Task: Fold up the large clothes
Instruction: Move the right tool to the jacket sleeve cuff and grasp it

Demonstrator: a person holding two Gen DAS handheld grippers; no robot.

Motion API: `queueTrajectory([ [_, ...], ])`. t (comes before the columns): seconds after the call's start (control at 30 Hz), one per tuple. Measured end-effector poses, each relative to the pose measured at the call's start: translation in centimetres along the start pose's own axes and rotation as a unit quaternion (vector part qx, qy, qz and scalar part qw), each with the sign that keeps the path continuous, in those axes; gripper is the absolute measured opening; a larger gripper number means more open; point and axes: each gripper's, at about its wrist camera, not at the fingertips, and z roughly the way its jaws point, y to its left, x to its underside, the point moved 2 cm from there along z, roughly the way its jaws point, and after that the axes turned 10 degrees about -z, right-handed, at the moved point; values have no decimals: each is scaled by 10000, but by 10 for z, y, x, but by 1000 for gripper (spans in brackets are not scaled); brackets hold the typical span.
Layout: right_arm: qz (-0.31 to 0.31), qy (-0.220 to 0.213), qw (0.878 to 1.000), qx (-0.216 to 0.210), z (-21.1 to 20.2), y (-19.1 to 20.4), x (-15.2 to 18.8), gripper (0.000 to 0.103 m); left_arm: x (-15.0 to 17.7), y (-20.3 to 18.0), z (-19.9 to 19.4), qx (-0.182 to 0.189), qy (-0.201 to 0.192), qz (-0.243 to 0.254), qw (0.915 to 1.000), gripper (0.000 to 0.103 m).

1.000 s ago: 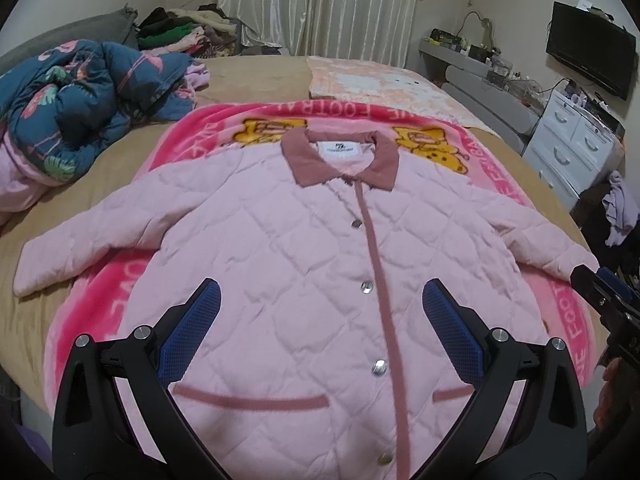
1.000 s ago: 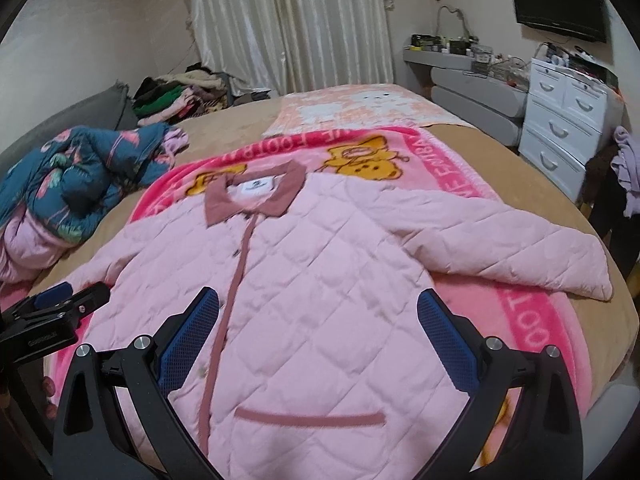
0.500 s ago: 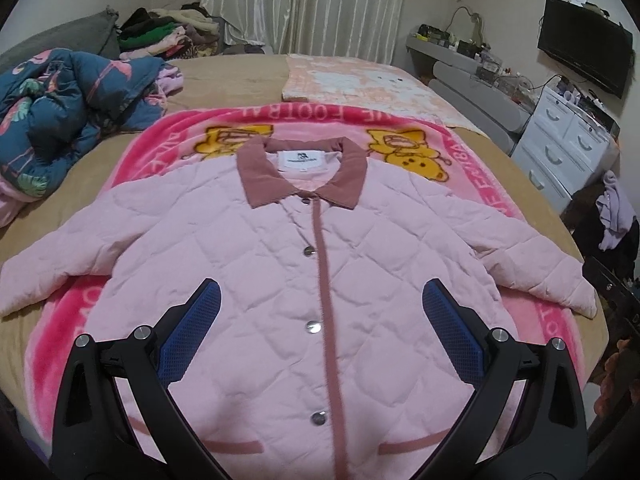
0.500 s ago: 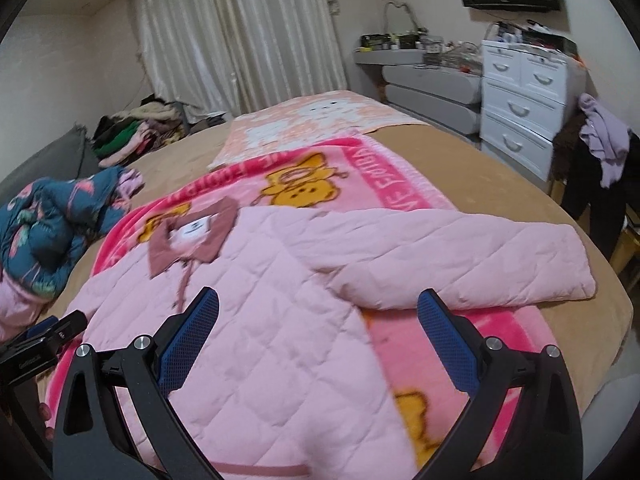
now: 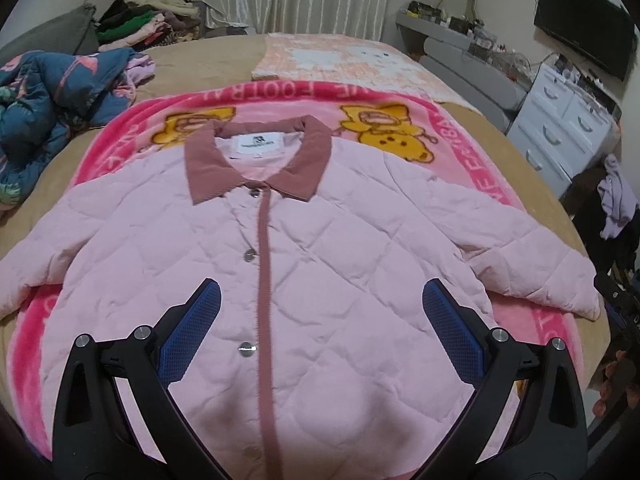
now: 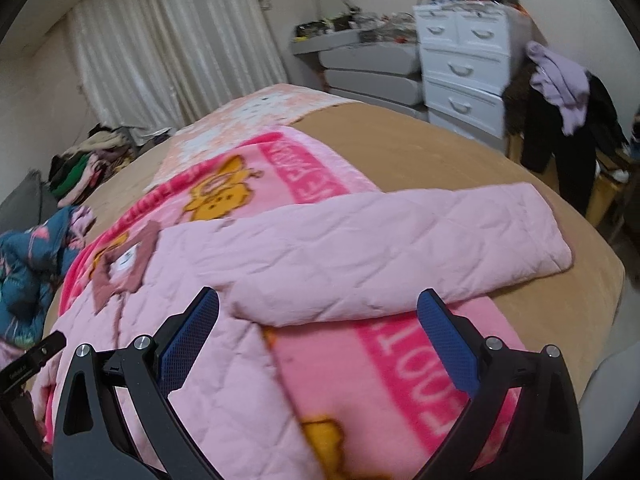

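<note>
Bedroom, bed [image 5: 192, 56] with pink cartoon blanket [image 5: 472, 152]: quilted pink jacket [image 5: 320, 248] flat, buttoned, collar away; its right sleeve [image 6: 400, 248] stretches sideways just ahead of right tongs [image 6: 318, 344], nearer than left tongs [image 5: 320, 332]; both spread apart, empty.

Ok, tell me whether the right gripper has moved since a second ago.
Yes. The right gripper has swung rightward: against the bed, the jacket's collar slid left and the right sleeve now sits ahead.
</note>
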Motion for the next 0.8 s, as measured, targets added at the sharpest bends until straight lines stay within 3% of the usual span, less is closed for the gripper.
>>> queueTrajectory([
  [0.37, 868, 263, 9952, 361, 31, -90, 13, 99, 16, -41, 35, -99, 294, 206, 9993, 95],
  [0.8, 2058, 634, 9754, 481, 76, -183, 31, 99, 24, -81, 53, -262, 403, 324, 9983, 95],
])
